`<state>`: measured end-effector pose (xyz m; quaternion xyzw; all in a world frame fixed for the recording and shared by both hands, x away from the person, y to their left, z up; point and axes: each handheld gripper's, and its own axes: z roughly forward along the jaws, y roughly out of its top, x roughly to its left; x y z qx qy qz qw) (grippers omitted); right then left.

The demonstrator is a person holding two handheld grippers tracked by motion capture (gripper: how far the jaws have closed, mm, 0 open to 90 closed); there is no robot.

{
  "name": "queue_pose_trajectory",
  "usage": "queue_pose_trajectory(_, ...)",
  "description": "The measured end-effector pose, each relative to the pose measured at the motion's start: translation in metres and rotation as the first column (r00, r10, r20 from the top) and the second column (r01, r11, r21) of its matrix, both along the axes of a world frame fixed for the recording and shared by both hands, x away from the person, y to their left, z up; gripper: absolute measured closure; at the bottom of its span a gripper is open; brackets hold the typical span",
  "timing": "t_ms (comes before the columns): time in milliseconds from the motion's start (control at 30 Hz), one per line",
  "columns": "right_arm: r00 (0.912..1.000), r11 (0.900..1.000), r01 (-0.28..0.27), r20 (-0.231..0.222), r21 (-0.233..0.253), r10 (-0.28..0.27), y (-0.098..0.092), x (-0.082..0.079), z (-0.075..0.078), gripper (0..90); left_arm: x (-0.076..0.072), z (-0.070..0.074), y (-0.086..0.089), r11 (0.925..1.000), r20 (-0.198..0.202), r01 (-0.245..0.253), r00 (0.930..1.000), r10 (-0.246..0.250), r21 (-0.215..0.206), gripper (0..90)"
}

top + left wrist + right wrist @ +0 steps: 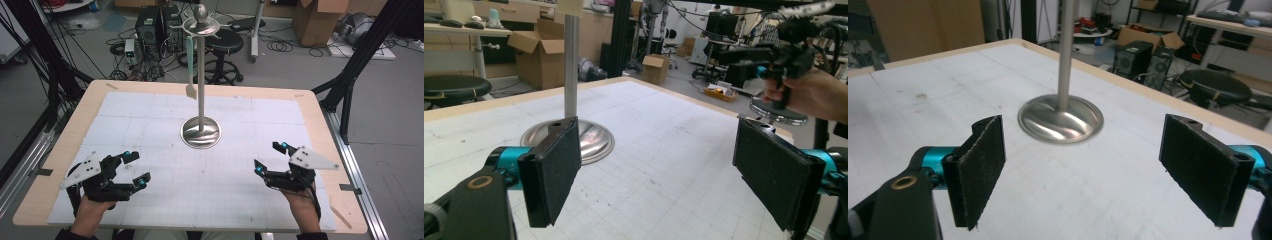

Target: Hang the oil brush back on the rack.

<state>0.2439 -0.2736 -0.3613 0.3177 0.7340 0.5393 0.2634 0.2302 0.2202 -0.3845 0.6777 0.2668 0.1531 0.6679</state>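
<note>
A tall metal stand [201,75] with a round shiny base [200,133] rises from the middle of the white gridded mat [150,115]. From its top ring hangs a pale green utensil [190,65] with a cream blade end. My left gripper [136,169] hovers at the near left, open with nothing between its jaws. At the near right, my right gripper [270,157] is open and holds nothing. The left gripper view has the base [594,140] ahead between the pads, and the other gripper [784,50] far right. The right gripper view faces the base [1060,119] and pole.
The mat lies on a wooden table [320,125]. Black frame legs [350,75] stand at both sides. Behind the table are a black stool [224,50], computer towers [155,27], cables and cardboard boxes [315,20] on the floor.
</note>
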Motion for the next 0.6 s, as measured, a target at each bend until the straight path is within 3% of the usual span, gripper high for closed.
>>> queue_pose_trajectory(133,0.9993,0.999,0.033,0.020,0.013,-0.033,-0.017,-0.017,-0.009,17.1,0.002,0.000,-0.001,0.9998,0.002,-0.004,1.0000,0.004,-0.020,19.8)
queue_pose_trajectory(367,0.9957,0.994,0.088,0.026,0.058,-0.089,-0.038,-0.037,-0.016,16.8,0.001,-0.003,-0.003,0.9999,0.002,0.002,1.0000,-0.002,-0.011,19.8)
queue_pose_trajectory(600,0.9921,0.990,0.124,0.014,0.069,-0.125,-0.045,-0.038,-0.021,16.7,-0.002,-0.002,-0.001,0.9999,0.011,-0.004,0.9999,0.004,-0.015,19.8)
